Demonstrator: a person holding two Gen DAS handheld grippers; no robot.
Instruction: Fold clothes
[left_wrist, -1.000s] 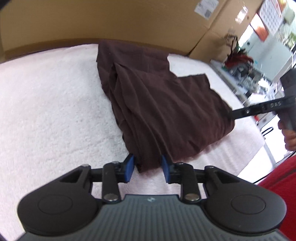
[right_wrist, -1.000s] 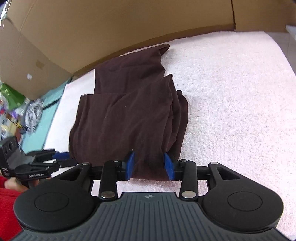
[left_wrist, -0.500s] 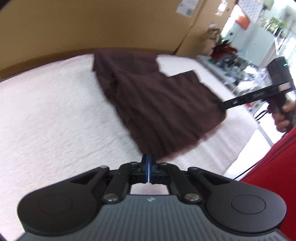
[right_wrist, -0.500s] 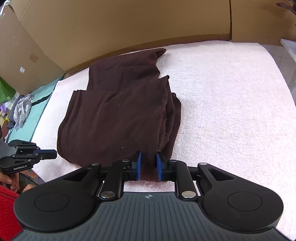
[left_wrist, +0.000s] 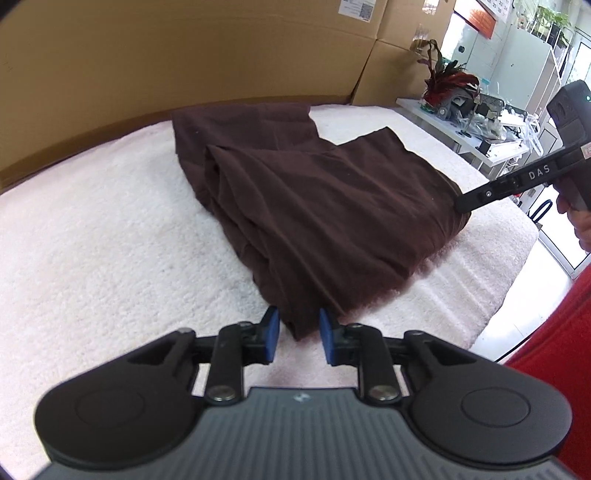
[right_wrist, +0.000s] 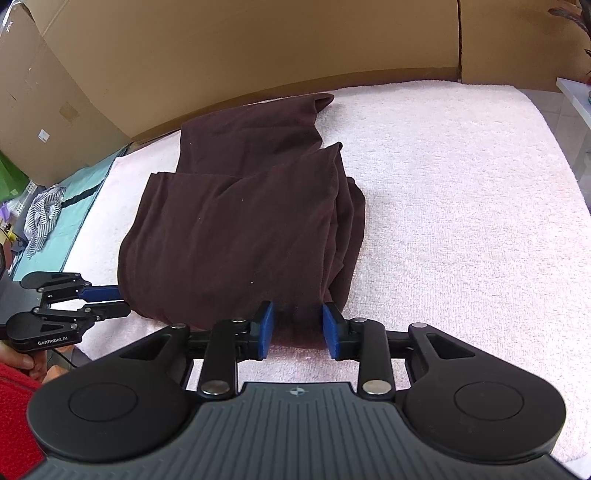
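Just 1 brown garment (left_wrist: 325, 206) on 1 white towel (left_wrist: 92, 240), corners between 2 opening hand-held grippers: left hand-held gripper (left_wrist: 298, 334), right hand-held gripper (right_wrist: 298, 328).

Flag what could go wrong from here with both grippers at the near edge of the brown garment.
1. The left gripper is opening around only a narrow corner of the brown garment; a lift may catch one layer and undo the fold.
2. The right gripper, also opening, straddles a thick stacked edge; lower layers could slip free.
3. Uneven lifting could skew the bundle on the white towel.
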